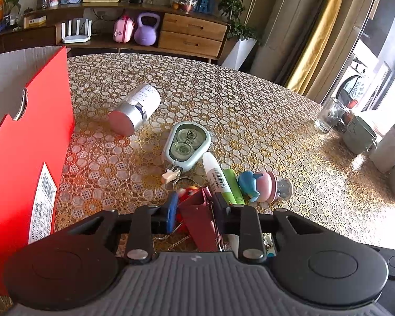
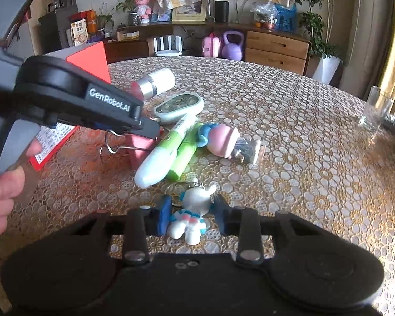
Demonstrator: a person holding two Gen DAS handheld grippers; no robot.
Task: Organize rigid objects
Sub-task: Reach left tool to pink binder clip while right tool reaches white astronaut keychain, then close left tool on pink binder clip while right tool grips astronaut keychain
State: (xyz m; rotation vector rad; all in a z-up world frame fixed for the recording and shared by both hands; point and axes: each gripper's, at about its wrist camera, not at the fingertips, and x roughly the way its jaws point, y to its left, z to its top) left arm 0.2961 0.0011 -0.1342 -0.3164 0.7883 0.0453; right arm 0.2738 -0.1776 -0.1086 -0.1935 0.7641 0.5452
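Note:
My left gripper (image 1: 194,208) is shut on a dark red binder clip (image 1: 197,221); in the right wrist view its fingertips (image 2: 150,129) pinch the same clip (image 2: 139,150), whose wire handles stick out leftward. My right gripper (image 2: 192,213) is shut on a small white figure keychain (image 2: 194,208) lying on the table. Just beyond lie a white glue pen (image 2: 158,155), a green marker (image 2: 184,155), a pink and blue toy (image 2: 221,139), a teal correction tape (image 1: 185,146) and a white bottle with a silver cap (image 1: 137,110).
A tall red box (image 1: 31,144) stands at the left edge of the patterned tablecloth (image 1: 250,105). A drinking glass (image 1: 329,114) and a green mug (image 1: 358,137) sit at the far right. A hand (image 2: 5,192) holds the left gripper's handle.

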